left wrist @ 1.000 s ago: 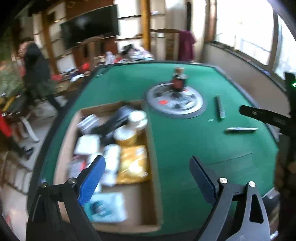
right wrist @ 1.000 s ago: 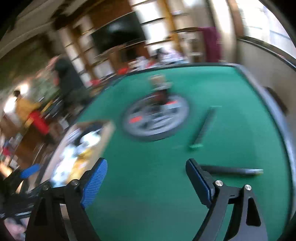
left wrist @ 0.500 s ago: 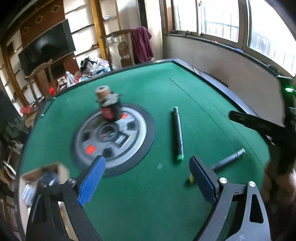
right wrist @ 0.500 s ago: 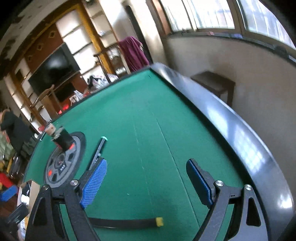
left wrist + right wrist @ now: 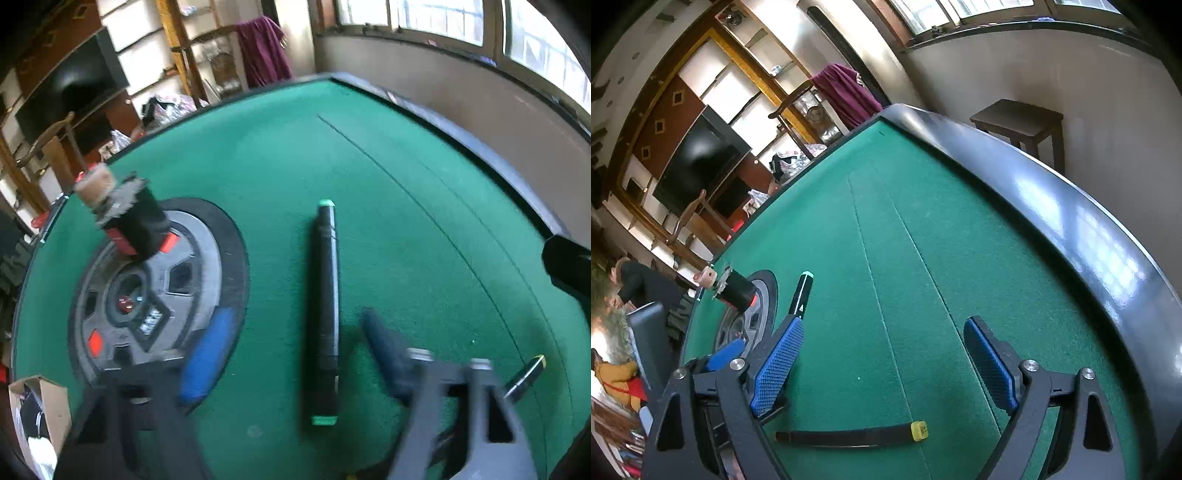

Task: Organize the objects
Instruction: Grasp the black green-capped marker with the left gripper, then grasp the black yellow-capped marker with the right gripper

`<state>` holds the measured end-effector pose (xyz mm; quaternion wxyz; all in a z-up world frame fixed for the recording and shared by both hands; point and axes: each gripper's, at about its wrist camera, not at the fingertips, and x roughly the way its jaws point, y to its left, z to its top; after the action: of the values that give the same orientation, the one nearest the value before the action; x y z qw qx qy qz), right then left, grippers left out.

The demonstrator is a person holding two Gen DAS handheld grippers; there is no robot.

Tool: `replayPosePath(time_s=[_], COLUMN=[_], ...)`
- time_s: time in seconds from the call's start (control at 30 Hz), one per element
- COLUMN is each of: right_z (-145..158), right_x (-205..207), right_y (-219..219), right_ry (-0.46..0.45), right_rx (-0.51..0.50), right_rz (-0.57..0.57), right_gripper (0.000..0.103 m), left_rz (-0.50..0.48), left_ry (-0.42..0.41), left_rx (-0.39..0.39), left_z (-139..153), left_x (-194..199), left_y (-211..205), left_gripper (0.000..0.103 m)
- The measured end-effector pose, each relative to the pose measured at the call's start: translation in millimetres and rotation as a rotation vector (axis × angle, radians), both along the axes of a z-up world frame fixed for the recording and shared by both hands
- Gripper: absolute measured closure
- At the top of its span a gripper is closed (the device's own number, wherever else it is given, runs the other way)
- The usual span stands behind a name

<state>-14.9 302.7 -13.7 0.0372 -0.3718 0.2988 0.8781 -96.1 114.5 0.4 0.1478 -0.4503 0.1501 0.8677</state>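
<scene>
A black marker with green ends [image 5: 325, 314] lies on the green felt table [image 5: 406, 206]. My left gripper [image 5: 297, 321] is low over it, one finger on each side. Its jaws are closing and blurred, and a gap still shows between the pads and the marker. A second black marker with a yellow cap [image 5: 849, 435] lies crosswise just in front of my right gripper [image 5: 882, 347], which stands open over bare felt with nothing between its fingers. In the right wrist view the green-ended marker [image 5: 801, 295] runs past my left finger.
A grey weight plate [image 5: 155, 295] lies left of the marker, with a dark cork-topped bottle [image 5: 125, 214] standing on it. A cardboard box [image 5: 44, 406] of items sits at the lower left. The padded table rim [image 5: 1071, 229] curves along the right. People [image 5: 639, 284] stand beyond the table.
My left gripper has swung from the box across to the green-ended marker, dropped close over it, and its fingers have drawn nearer together. The right gripper swung right, then stayed still and open.
</scene>
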Motion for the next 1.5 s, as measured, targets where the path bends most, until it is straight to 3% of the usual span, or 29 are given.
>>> replayPosePath(time_s=[0.03, 0.07, 0.1, 0.3, 0.6, 0.87, 1.03, 1.13, 1.33, 1.5], right_z=[-1, -2, -2, -5, -11, -13, -17, -15, -14, -6], right_x=[0, -1, -1, -3, -8, -14, -9, 8, 34, 33], right_y=[0, 0, 1, 0, -1, -36, -65, -86, -140, -148], right_ry=[-0.004, -0.009, -0.014, -0.028, -0.047, -0.014, -0.070, -0.113, -0.239, -0.241], right_rx=[-0.003, -0.001, 0.002, 0.028, 0.025, 0.005, 0.079, 0.067, 0.150, 0.406], right_rz=[-0.001, -0.002, -0.004, -0.006, 0.022, 0.221, 0.327, 0.426, 0.676, 0.514], right_gripper=[0.011, 0.011, 0.011, 0.011, 0.011, 0.011, 0.010, 0.009, 0.010, 0.010], left_rz=[-0.003, -0.007, -0.015, -0.020, 0.084, 0.167, 0.190, 0.185, 0.191, 0.198], left_ry=[0.002, -0.008, -0.012, -0.022, -0.048, -0.078, -0.090, -0.087, -0.087, -0.090], left_rx=[0.012, 0.004, 0.003, 0.022, 0.085, 0.148, 0.181, 0.198, 0.239, 0.207], left_z=[1, 0, 0, 2, 19, 13, 5, 4, 5, 5], left_x=[0, 0, 1, 18, 90, 151, 160, 161, 161, 156], left_y=[0, 3, 5, -13, -103, -159, -174, -180, -184, -178], left_gripper=[0.069, 0.086, 0.089, 0.089, 0.089, 0.089, 0.088, 0.088, 0.088, 0.085])
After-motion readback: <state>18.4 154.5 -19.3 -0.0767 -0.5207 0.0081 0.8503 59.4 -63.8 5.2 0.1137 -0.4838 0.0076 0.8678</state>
